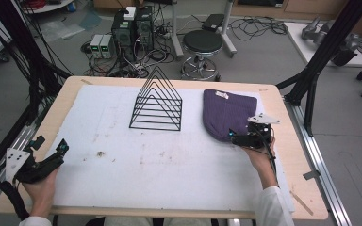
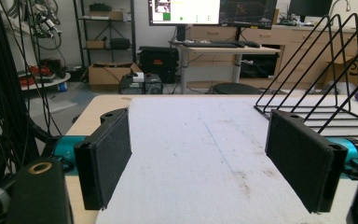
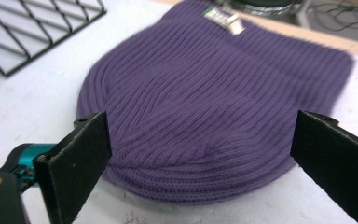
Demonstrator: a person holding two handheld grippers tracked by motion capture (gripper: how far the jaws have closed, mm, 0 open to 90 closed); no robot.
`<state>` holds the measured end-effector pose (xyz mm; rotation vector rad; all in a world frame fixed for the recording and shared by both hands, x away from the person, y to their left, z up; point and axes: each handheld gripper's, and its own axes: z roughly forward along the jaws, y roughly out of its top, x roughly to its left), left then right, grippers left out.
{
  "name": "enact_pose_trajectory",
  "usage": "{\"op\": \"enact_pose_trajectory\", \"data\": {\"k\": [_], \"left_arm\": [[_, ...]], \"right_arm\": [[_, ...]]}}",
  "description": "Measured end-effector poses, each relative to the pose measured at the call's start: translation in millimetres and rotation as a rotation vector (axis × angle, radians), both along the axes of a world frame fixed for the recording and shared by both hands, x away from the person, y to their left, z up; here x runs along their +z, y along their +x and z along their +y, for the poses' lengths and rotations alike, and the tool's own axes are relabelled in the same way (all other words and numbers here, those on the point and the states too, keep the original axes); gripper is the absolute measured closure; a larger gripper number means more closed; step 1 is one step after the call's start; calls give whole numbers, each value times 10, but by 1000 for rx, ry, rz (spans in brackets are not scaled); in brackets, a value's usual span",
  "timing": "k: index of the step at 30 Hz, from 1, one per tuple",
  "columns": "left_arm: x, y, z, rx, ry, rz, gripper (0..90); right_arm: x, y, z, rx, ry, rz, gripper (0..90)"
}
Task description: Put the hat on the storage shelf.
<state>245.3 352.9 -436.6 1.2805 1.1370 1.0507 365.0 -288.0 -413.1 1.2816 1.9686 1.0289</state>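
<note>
High view, my right gripper [image 1: 238, 136]: it sits at the near rim of the purple beanie [image 1: 228, 113], on the right side of the white mat [image 1: 122, 160]; whether it touches the knit I cannot tell from up here.
High view, my left gripper [image 1: 52, 149]: near the mat's left edge, well apart from the beanie, held in my left hand [image 1: 40, 188].
High view, wire rack [image 1: 158, 101]: black, triangular, upright at the far middle of the mat, just beside the beanie's left side.
High view, table [image 1: 75, 87]: pale wood, with the mat covering most of it.

Left gripper view, my left gripper [image 2: 209, 163]: jaws spread wide, nothing between them but bare mat [image 2: 200, 154].
Left gripper view, wire rack [image 2: 326, 84]: ahead and to the right, standing on the mat.

Right gripper view, my right gripper [image 3: 200, 158]: jaws wide apart, one to each side of the beanie's rounded crown, gripping nothing.
Right gripper view, purple beanie [image 3: 214, 98]: lying flat on the mat, ribbed knit, a small label [image 3: 223, 19] at its far cuff.
Right gripper view, wire rack [image 3: 32, 32]: at the upper left, apart from the beanie.
</note>
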Motion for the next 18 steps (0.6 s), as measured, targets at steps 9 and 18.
{"op": "enact_pose_trajectory", "data": {"k": [9,18], "left_arm": [[-3,7,-20,-8,7,3,226],[-8,18,-31,-19,14,9,226]], "right_arm": [[-46,106,51,96,-70,76,42],[-44,223,-29,276,-98,72,46]]}}
